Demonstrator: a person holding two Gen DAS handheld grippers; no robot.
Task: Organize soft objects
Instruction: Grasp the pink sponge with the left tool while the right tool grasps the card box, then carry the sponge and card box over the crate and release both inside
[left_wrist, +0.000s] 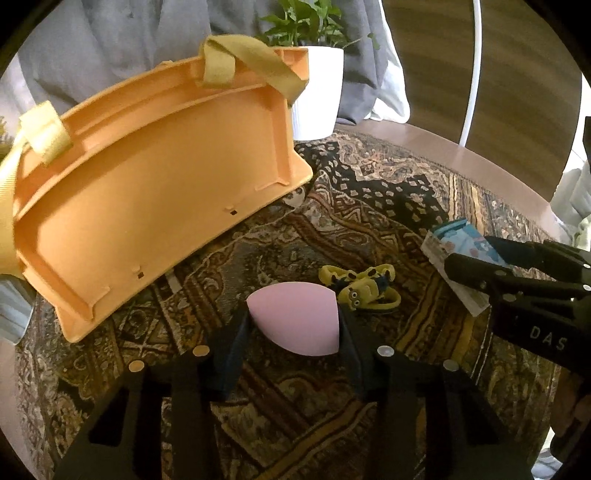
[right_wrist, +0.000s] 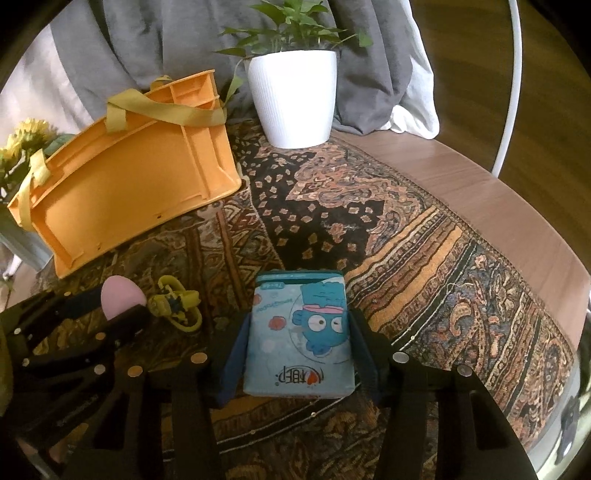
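Your left gripper (left_wrist: 293, 325) pinches the pink sponge (left_wrist: 295, 319) between its fingers, just above the patterned cloth (left_wrist: 369, 206), while your right gripper (right_wrist: 299, 343) apparently clamps the blue tissue pack (right_wrist: 299, 332) by its sides.

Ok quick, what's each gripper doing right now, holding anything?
Left gripper: closed on the pink sponge.
Right gripper: closed on the blue tissue pack.
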